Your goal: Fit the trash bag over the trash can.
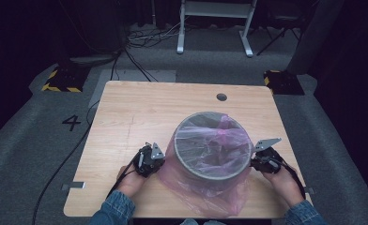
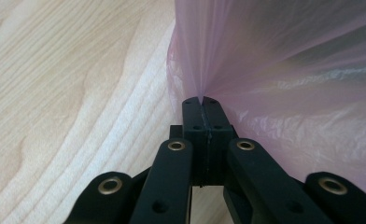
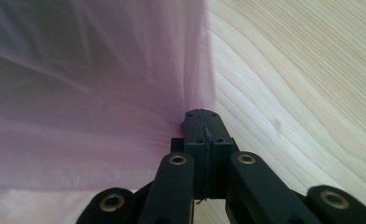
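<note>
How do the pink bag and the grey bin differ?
The pink bag is thin, see-through and crumpled; the grey bin is stiff, round and opaque. The bag is pinched by the left gripper and right gripper; the bin is not gripped. Both stand on the wooden table.

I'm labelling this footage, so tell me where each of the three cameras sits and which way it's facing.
High view: above the person's side, looking forward and down at the table; forearms, hands and both grippers flank the bin.
Left gripper view: rides the left gripper, looking along its shut jaws pinching the pink bag.
Right gripper view: rides the right gripper, jaws shut on the bag, wood to the right.
Shared: all three views show the pink bag and the wooden tabletop.
</note>
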